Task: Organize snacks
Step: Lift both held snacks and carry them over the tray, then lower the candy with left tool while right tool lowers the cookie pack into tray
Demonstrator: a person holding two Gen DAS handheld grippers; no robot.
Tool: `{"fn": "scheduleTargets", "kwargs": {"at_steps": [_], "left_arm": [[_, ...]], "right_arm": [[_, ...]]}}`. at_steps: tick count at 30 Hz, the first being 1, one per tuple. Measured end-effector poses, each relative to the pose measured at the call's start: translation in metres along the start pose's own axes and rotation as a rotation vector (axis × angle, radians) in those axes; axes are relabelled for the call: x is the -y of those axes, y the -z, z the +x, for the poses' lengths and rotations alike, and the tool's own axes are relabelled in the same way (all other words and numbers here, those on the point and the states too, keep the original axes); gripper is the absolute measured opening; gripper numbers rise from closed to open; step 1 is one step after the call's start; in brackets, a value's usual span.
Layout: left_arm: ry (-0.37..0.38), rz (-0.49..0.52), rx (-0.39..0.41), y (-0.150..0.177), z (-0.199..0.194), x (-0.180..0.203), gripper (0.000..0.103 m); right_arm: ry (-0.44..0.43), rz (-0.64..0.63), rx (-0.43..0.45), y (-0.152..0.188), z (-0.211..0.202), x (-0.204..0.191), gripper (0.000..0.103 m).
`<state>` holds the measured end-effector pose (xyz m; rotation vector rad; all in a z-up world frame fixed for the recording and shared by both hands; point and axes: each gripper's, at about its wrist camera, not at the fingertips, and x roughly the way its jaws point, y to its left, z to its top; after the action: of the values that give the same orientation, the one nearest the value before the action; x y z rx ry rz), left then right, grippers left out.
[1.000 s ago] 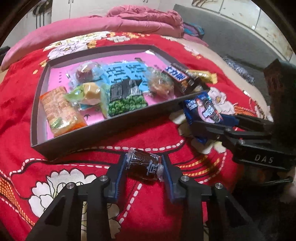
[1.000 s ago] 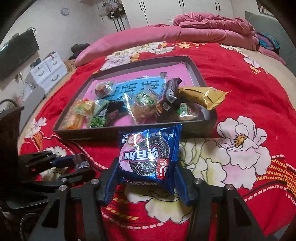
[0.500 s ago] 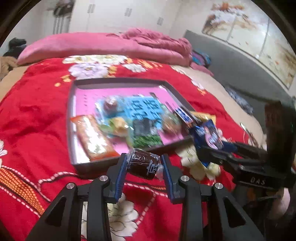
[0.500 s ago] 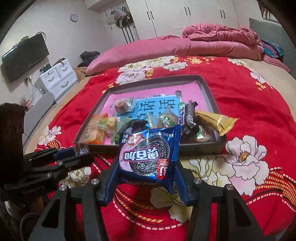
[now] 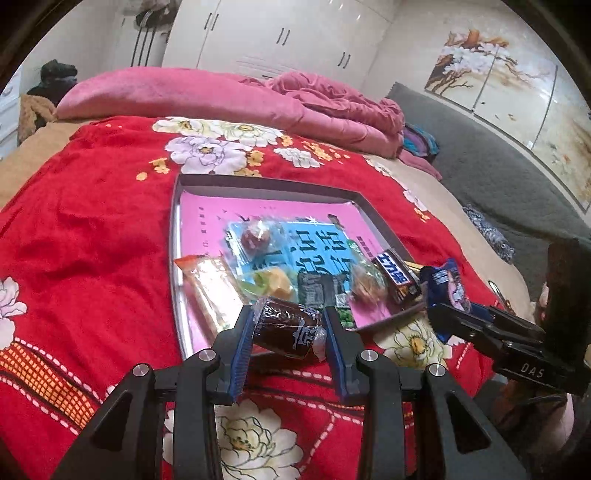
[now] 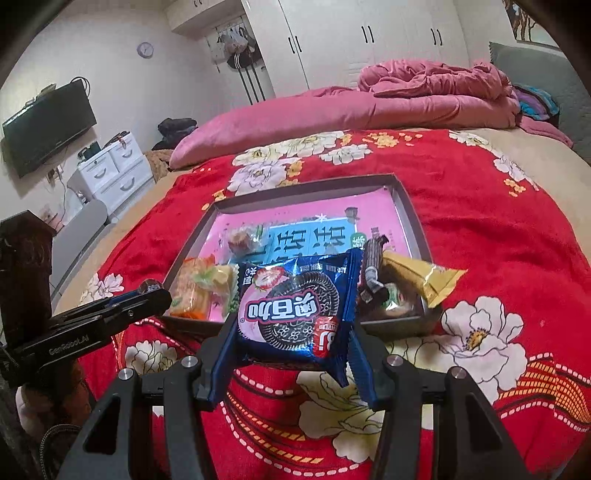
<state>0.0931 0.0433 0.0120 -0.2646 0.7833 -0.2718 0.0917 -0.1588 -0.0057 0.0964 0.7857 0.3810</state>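
White wardrobe doors (image 5: pixel 280 33) and a rumpled pink quilt (image 6: pixel 436 92) frame a bed spread with a red floral blanket (image 5: pixel 88 236), where a shallow dark tray (image 6: pixel 412 218) with a pink and blue lining sits mid-bed. Inside the tray lie several wrapped snacks: an orange cracker packet (image 5: pixel 210 288) along the left side, a clear-wrapped round sweet (image 5: pixel 255 236) farther back, a green pea packet (image 5: pixel 345 314) near the front edge, and a dark chocolate bar (image 5: pixel 397 277) at the right. A yellow packet (image 6: pixel 424 277) rests on the tray's right front corner, its end hanging past the rim.

The left tongs (image 5: pixel 288 332) are clamped on a small dark brown wrapped snack (image 5: pixel 286 326), held crosswise between the blue pads just above the tray's near edge. The right tongs (image 6: pixel 291 332) are clamped on a blue cookie packet (image 6: pixel 295 302), printed with a sandwich cookie and a strawberry, held upright in front of the tray's near wall. Each pair of tongs appears in the other's camera, the two side by side before the tray and apart from each other. A wall-mounted television (image 6: pixel 48 125) and white drawers (image 6: pixel 114 170) stand beyond the bed's left side.
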Motion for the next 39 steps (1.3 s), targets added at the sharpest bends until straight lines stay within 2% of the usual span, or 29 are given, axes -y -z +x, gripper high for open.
{"fn": "scheduleTargets", "kwargs": {"at_steps": [23, 39], "left_arm": [[-0.011, 0.010, -0.024, -0.004, 0.028, 0.000, 0.038], [-0.019, 0.036, -0.057, -0.001, 0.046, 0.003, 0.038]], "right_arm": [[0.012, 0.010, 0.048, -0.024, 0.007, 0.002, 0.054], [-0.002, -0.006, 0.023, -0.028, 0.029, -0.005, 0.054]]}}
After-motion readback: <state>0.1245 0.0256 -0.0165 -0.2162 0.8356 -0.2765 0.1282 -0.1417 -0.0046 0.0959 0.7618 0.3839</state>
